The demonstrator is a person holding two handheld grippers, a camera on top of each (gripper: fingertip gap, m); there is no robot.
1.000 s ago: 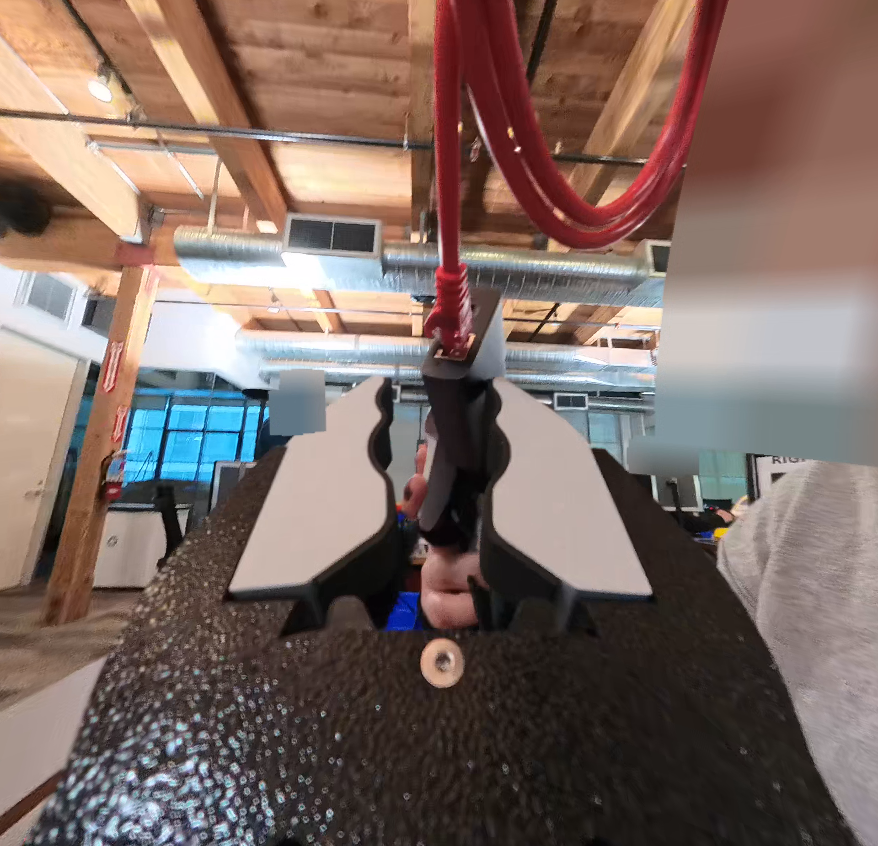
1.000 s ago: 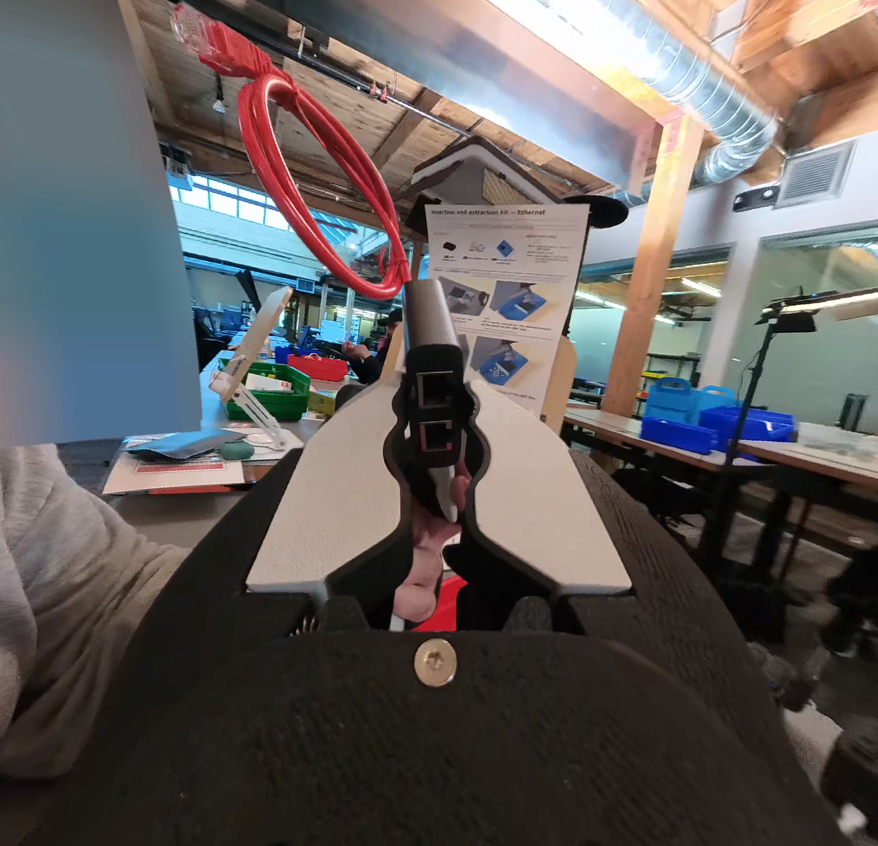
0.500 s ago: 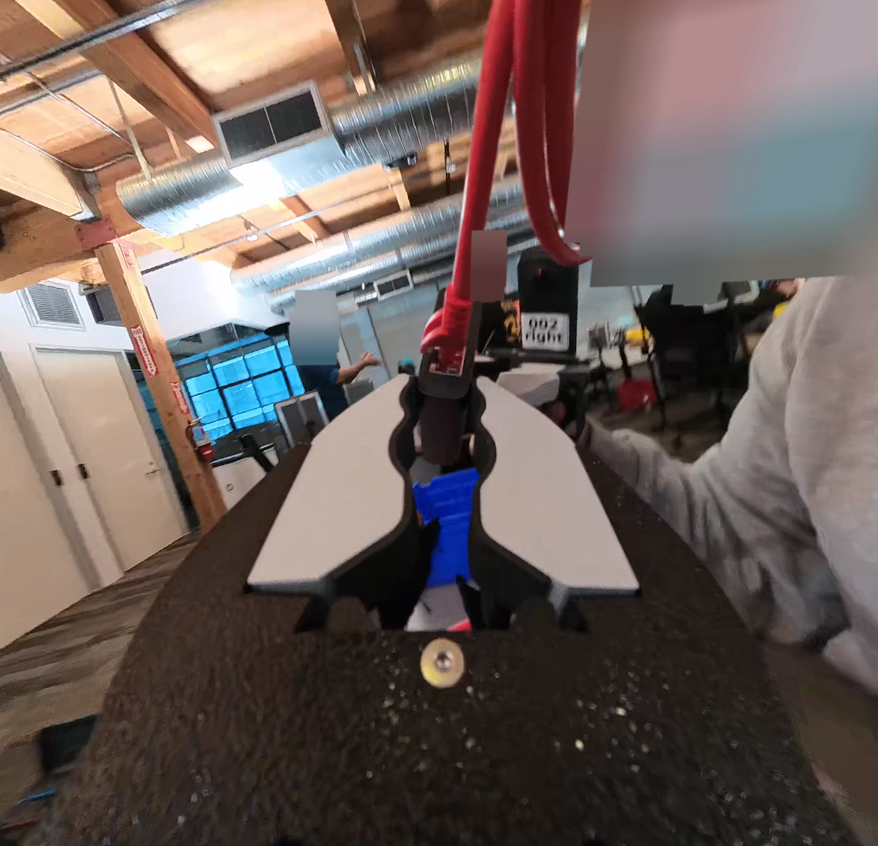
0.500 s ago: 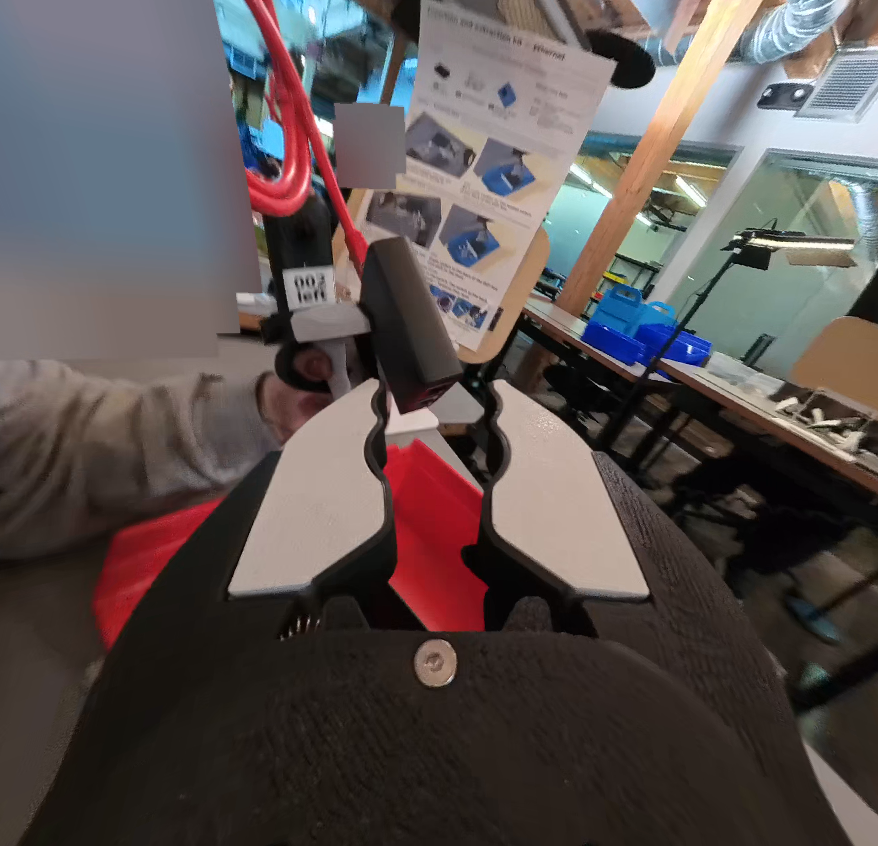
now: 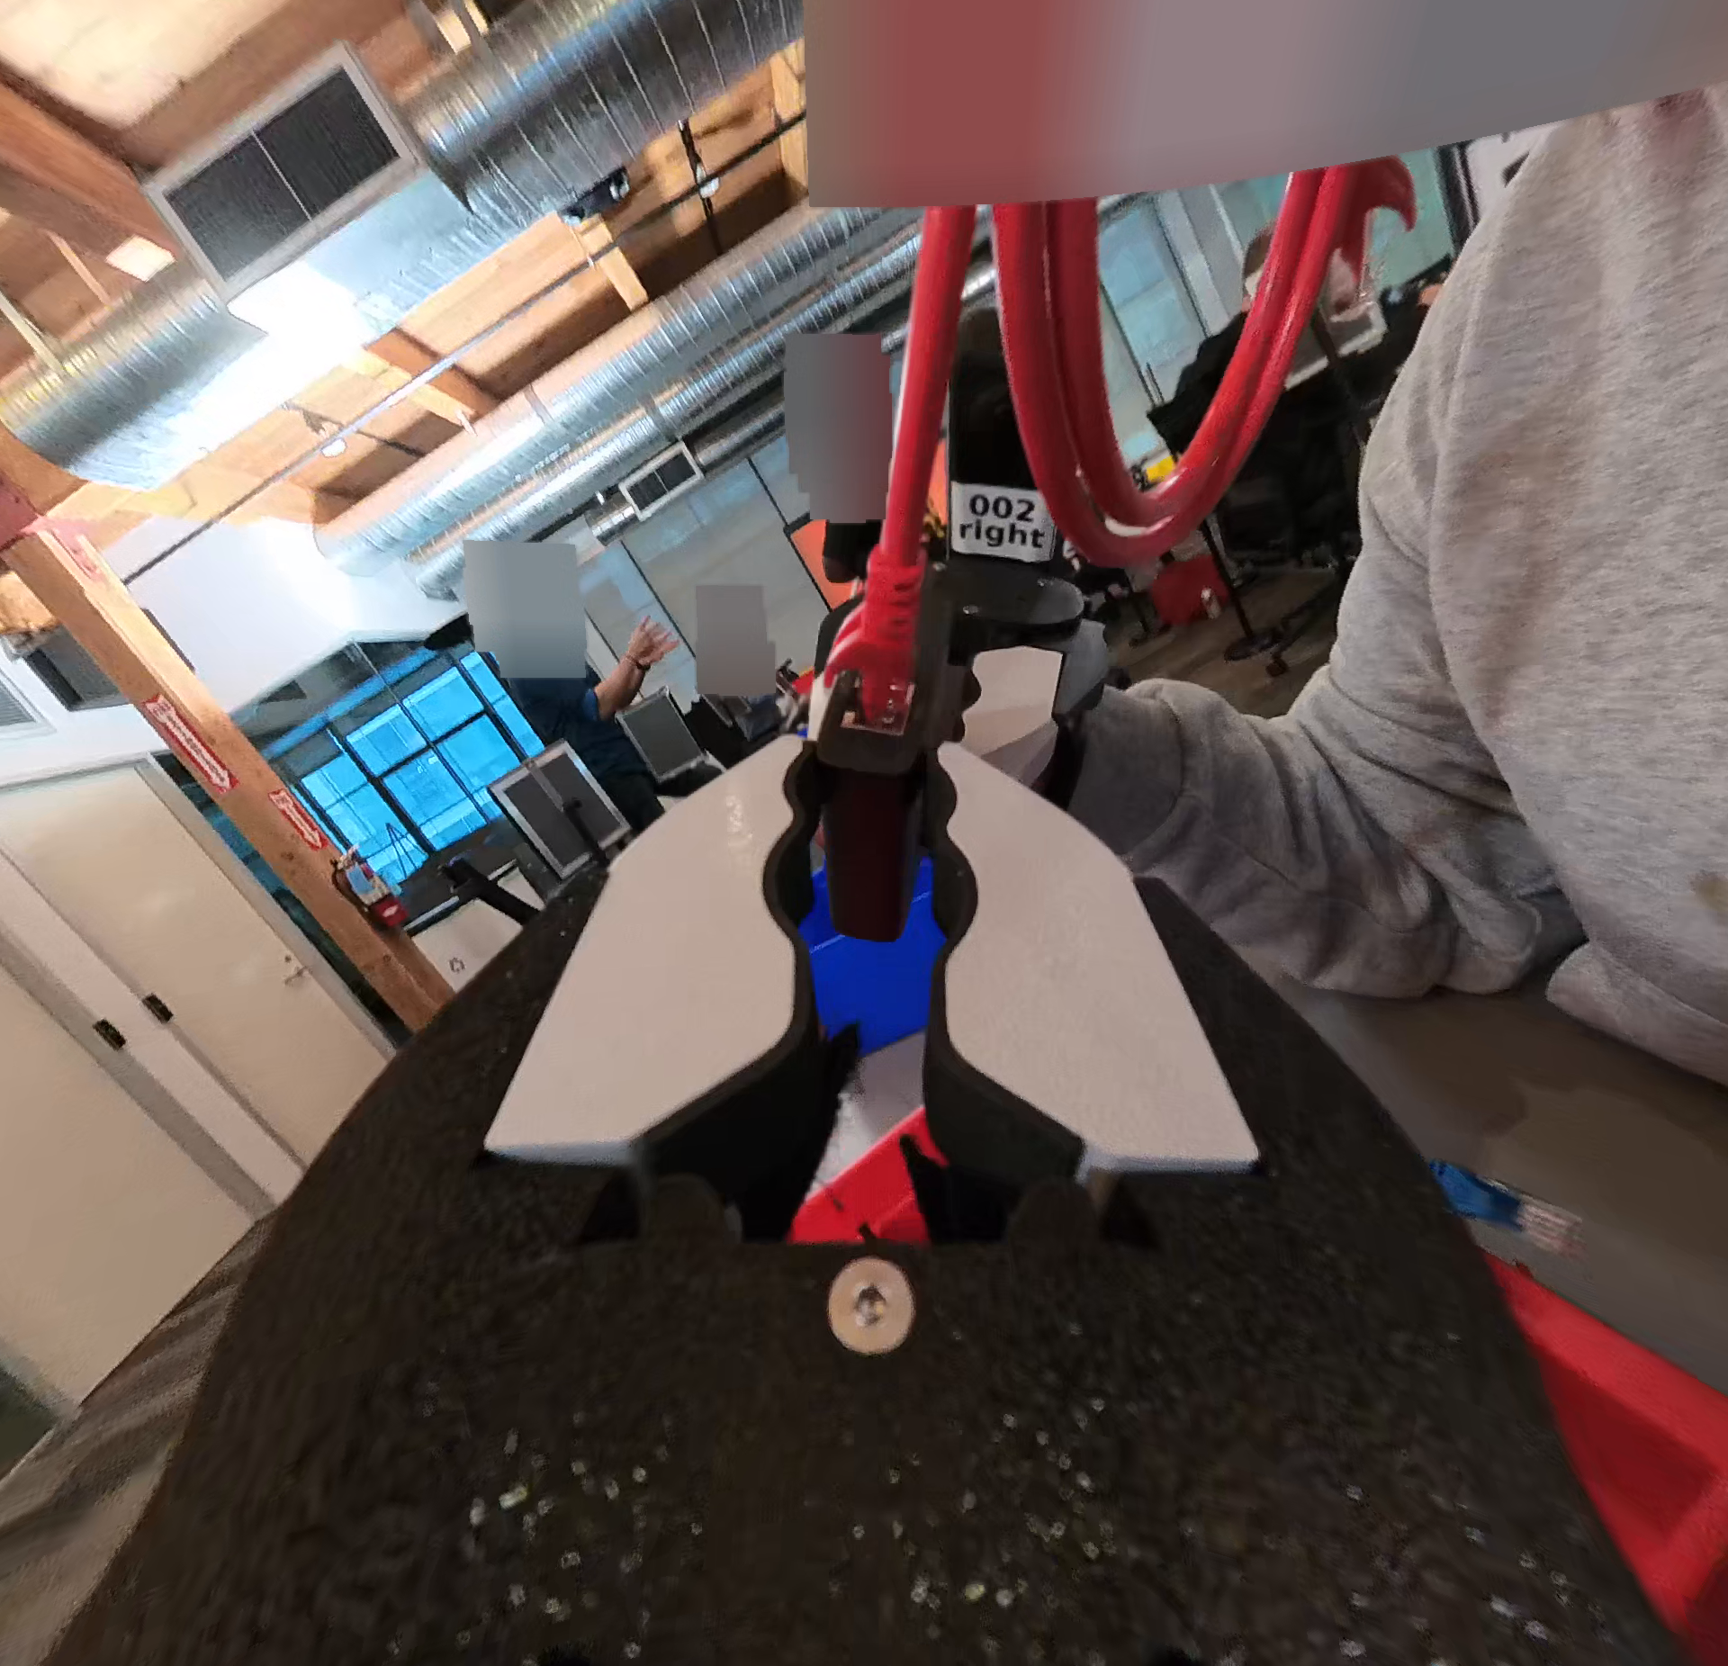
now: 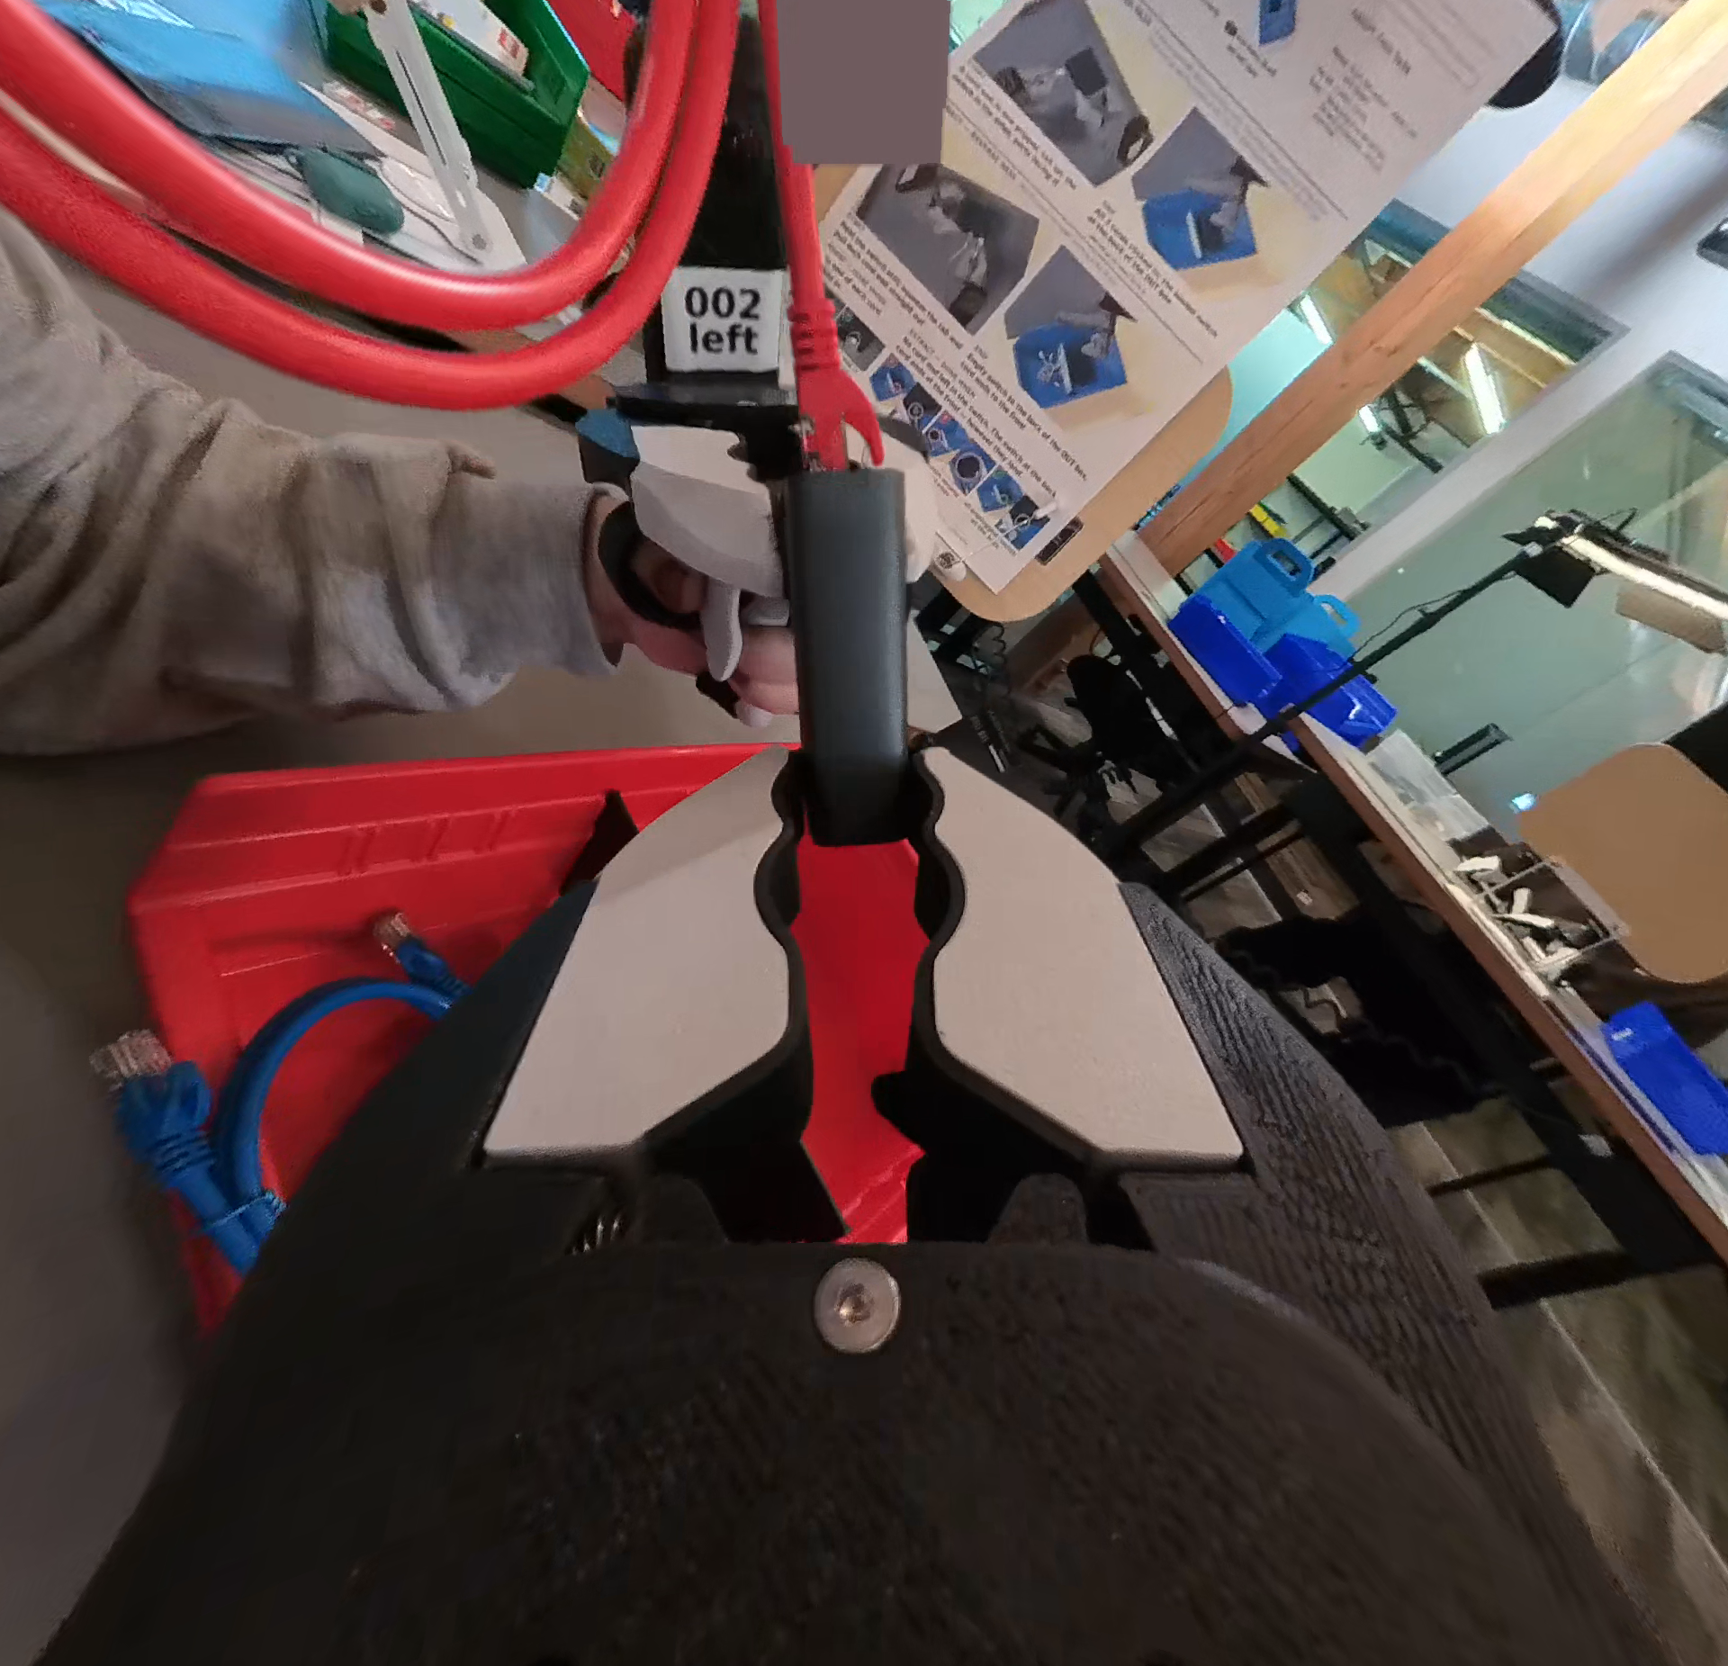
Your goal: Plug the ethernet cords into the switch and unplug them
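A dark box-shaped network device (image 5: 865, 864) has a red cable (image 5: 921, 387) plugged into its top port by a red plug (image 5: 879, 639). My left gripper (image 5: 870, 779) is shut on the device near the port end. My right gripper (image 6: 856, 779) is shut on the device's (image 6: 846, 611) other end. In the right wrist view the red cable (image 6: 280, 246) loops overhead and the left gripper's white fingers (image 6: 697, 508) sit beside the plug (image 6: 823, 405). The device is held in the air above a red bin (image 6: 374, 854).
A blue cable (image 6: 187, 1144) lies in the red bin's left corner. A blue bin (image 5: 870, 985) shows below the left fingers. A printed sheet (image 6: 1122, 172) stands behind, a green bin (image 6: 468, 78) far left. A grey-sleeved arm (image 5: 1403, 779) is on the right. Tables with blue bins (image 6: 1272, 630) stand to the right. My left and right fingertips are right by each other.
My right gripper was open half a second ago and has shut on the device's free end. Both grippers have tilted down, bringing the red bin into view.
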